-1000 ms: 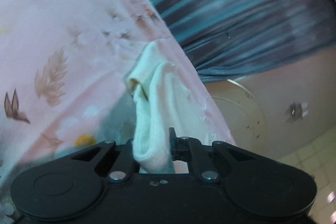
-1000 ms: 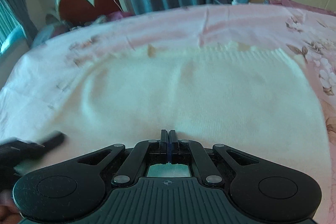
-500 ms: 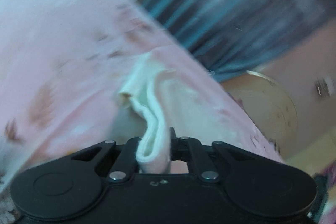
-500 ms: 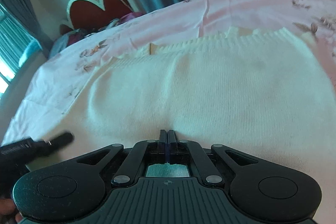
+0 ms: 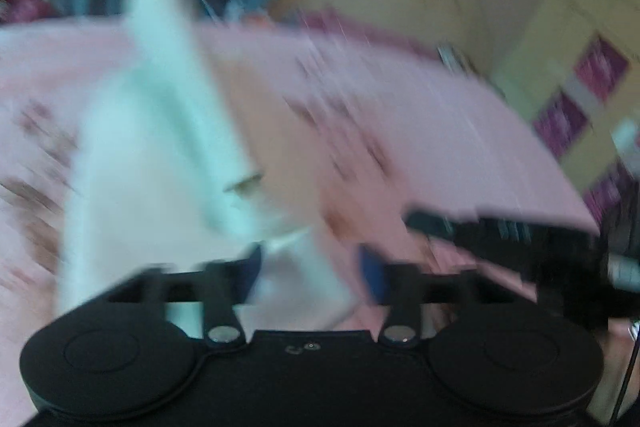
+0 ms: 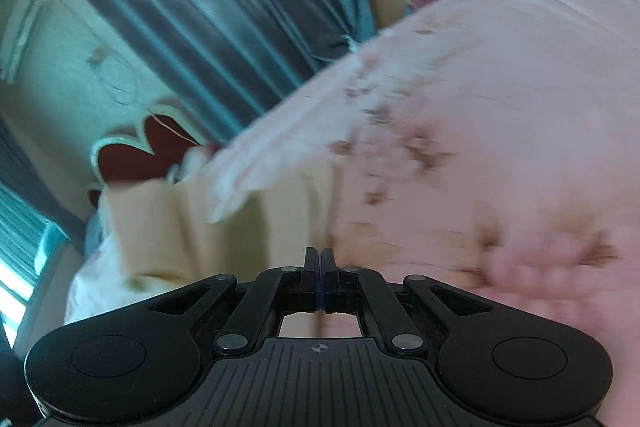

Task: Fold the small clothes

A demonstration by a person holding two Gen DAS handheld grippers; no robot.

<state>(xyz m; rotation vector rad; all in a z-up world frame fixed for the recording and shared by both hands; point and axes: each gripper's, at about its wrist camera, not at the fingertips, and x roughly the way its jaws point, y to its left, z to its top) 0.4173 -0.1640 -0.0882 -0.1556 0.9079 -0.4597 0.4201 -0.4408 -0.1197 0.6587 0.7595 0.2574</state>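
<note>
Pink floral bedsheet fills both views, with pleated grey-blue curtains behind it. On the sheet lies the soft white knitted garment, heavily motion-blurred, one fold reaching between the spread blue-padded fingers of the left gripper, whose jaws stand wide apart around it without pinching. The right gripper is fully closed, apparently on nothing; cream cloth beside it is too smeared to identify.

White knit garments: one
Grippers: two (left, right)
Pink floral bedsheets: one
Blue curtains: one
</note>
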